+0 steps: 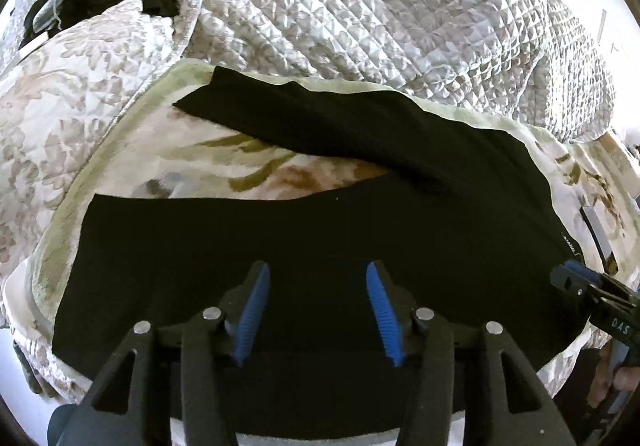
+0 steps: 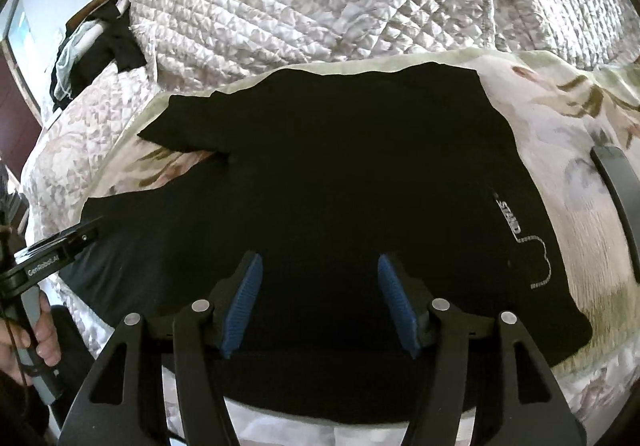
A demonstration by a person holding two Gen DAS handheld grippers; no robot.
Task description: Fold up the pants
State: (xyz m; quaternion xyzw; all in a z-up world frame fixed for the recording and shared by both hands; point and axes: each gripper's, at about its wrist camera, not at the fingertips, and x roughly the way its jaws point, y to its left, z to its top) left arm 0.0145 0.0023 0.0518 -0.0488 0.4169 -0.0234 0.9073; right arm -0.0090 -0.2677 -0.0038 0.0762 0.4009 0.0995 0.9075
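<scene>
Pants (image 2: 320, 182) — black, spread flat on floral sheet (image 1: 240, 162) over bed, legs splayed leftward, waist rightward. Soft, light, limp; likely to sag and drag, not slip. Best pinched at hem and waistband edges. Left gripper (image 1: 318, 310) and right gripper (image 2: 320, 302) both agape over near edge — nothing between pads.

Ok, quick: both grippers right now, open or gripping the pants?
Left gripper: open, nothing between its jaws, above the black pants.
Right gripper: open, holding nothing.
</scene>
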